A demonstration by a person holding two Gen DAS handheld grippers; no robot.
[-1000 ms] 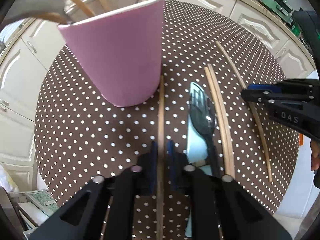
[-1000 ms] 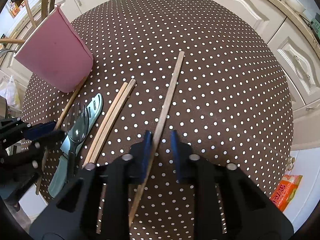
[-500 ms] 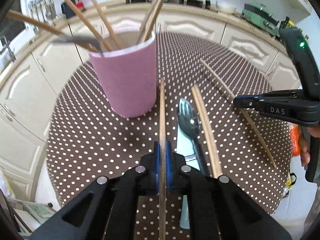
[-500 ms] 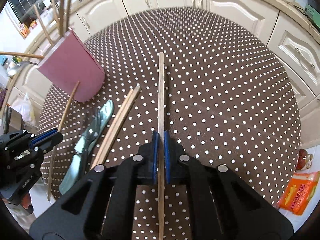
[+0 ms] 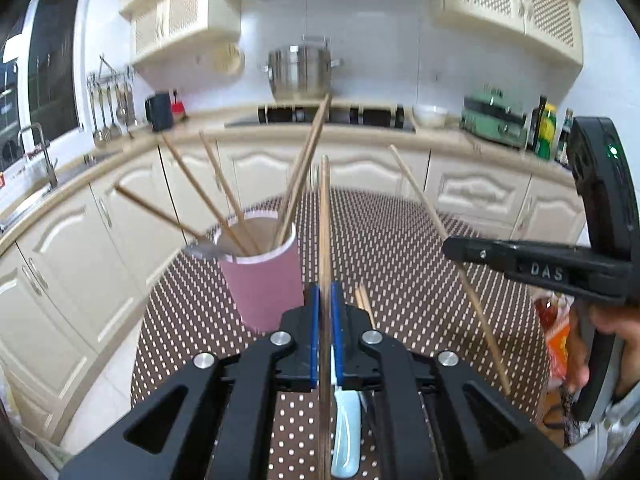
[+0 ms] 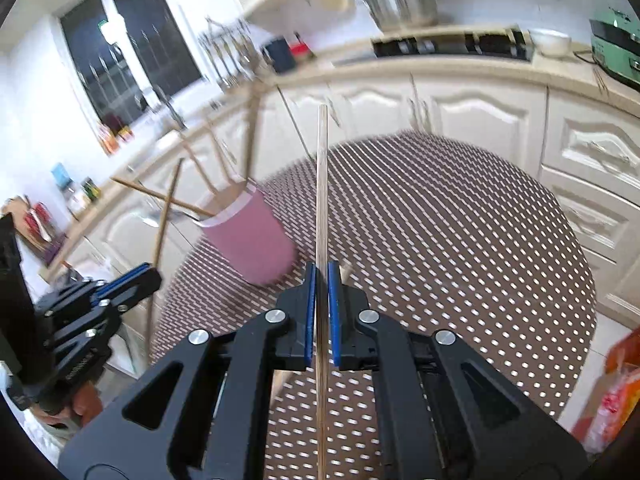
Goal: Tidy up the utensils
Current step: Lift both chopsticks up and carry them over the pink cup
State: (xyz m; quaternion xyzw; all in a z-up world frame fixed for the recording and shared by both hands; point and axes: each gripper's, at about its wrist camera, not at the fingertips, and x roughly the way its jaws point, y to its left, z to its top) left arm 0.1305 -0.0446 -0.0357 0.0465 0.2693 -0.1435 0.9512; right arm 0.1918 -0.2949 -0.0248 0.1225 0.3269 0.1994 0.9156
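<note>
With blue pads pressed together, left gripper (image 5: 325,300) pinches wooden chopstick (image 5: 325,216) running toward 12 o'clock, clear of table (image 5: 400,248). Right gripper (image 6: 321,280) likewise clamps second chopstick (image 6: 321,184), pointing 12 o'clock. Pink cup (image 5: 262,276) stands upright on dotted cloth at 11 o'clock from left gripper; several chopsticks and metal spoon (image 5: 204,249) lean out of it. Pale blue utensil (image 5: 346,432) lies on table beneath left gripper; chopstick pair (image 5: 363,300) just beside it.

Cream cabinets (image 5: 472,196) run beneath a curved countertop (image 5: 224,136); a steel stockpot (image 5: 300,72) sits at twelve o'clock, dark windows (image 6: 132,52) at ten, white tiled wall (image 5: 400,64) behind.
</note>
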